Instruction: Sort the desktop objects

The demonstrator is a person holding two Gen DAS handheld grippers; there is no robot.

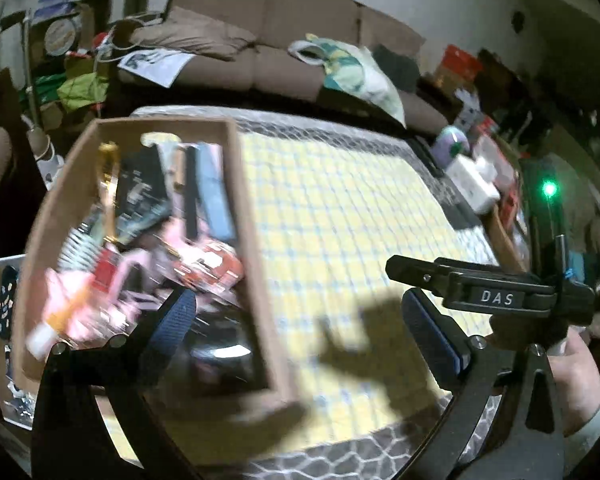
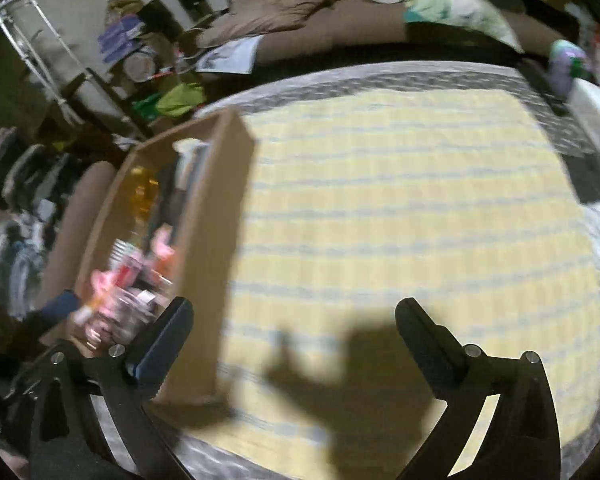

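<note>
left gripper (image 1: 300,312): angled down over the tabletop (image 1: 360,208), fingers spread wide, nothing between them. Left finger pad (image 1: 176,320) overlaps the near end of the cardboard box (image 1: 256,240) in view; contact can't be told.
right gripper (image 2: 296,336): angled down, fingers released and wide, nothing between them. Left finger (image 2: 164,340) sits in front of the box's near corner (image 2: 216,240), right finger (image 2: 424,344) over bare cloth.
right hand (image 1: 576,364): seen in the left wrist view at the right edge, pale sleeve cuff, holding the second gripper body marked "DAS" (image 1: 496,298).
sorted objects (image 1: 148,240): a blurred jumble inside the box – pink items, a red piece, dark flat packs, a gold item. Individual things can't be named.
box position: left part of the tabletop, long side running away from the cameras, open top.
open room: the yellow checked cloth right of the box is bare across its middle, with gripper shadows on the near part.
tabletop edges: grey patterned border (image 1: 340,452) along the near and far sides.
far right clutter: white boxy item (image 1: 472,184) and purple object (image 1: 454,140) at the tabletop's far right corner.
background: brown sofa (image 1: 284,40) beyond the far edge, with a patterned bag (image 1: 356,68) on it.
image quality: motion blur in both views.
</note>
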